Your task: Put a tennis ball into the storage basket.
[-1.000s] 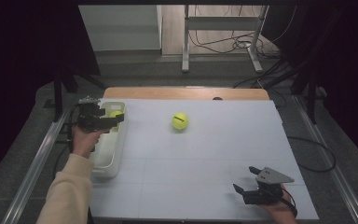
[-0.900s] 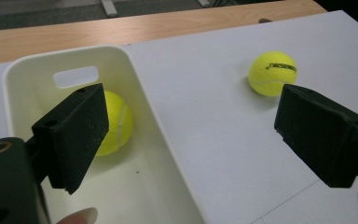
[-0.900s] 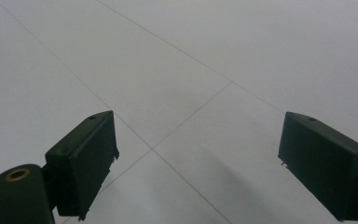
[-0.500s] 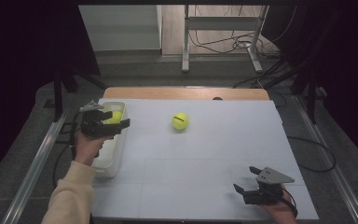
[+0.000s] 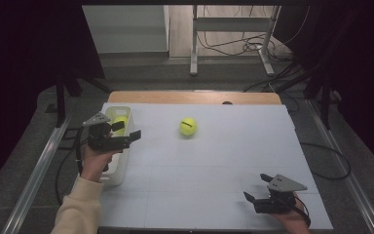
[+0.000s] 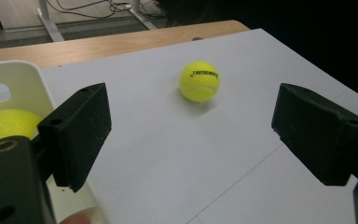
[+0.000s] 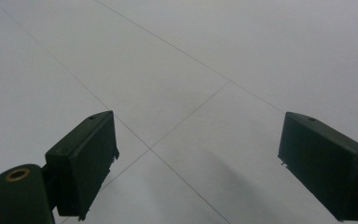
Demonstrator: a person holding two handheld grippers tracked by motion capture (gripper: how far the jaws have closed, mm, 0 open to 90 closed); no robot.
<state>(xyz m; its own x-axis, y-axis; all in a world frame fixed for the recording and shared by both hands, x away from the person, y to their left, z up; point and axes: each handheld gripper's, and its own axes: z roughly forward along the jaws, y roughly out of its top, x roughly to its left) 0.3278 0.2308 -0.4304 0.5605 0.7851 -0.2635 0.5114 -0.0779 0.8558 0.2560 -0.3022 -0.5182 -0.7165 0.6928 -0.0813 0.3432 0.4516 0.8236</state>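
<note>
Left hand-held gripper (image 5: 126, 137), jaws spread wide and empty, hovers over the inner rim of the white plastic bin (image 5: 119, 171) at the tabletop's (image 5: 214, 185) left side, aimed at the loose yellow-green tennis ball (image 5: 188, 126), which lies ahead and to its right across bare surface. A second yellow ball (image 6: 2, 128) sits in the bin, probably resting free. Right hand-held gripper (image 5: 259, 191), also wide open, sits well apart at the near right corner, farther from the loose ball.
</note>
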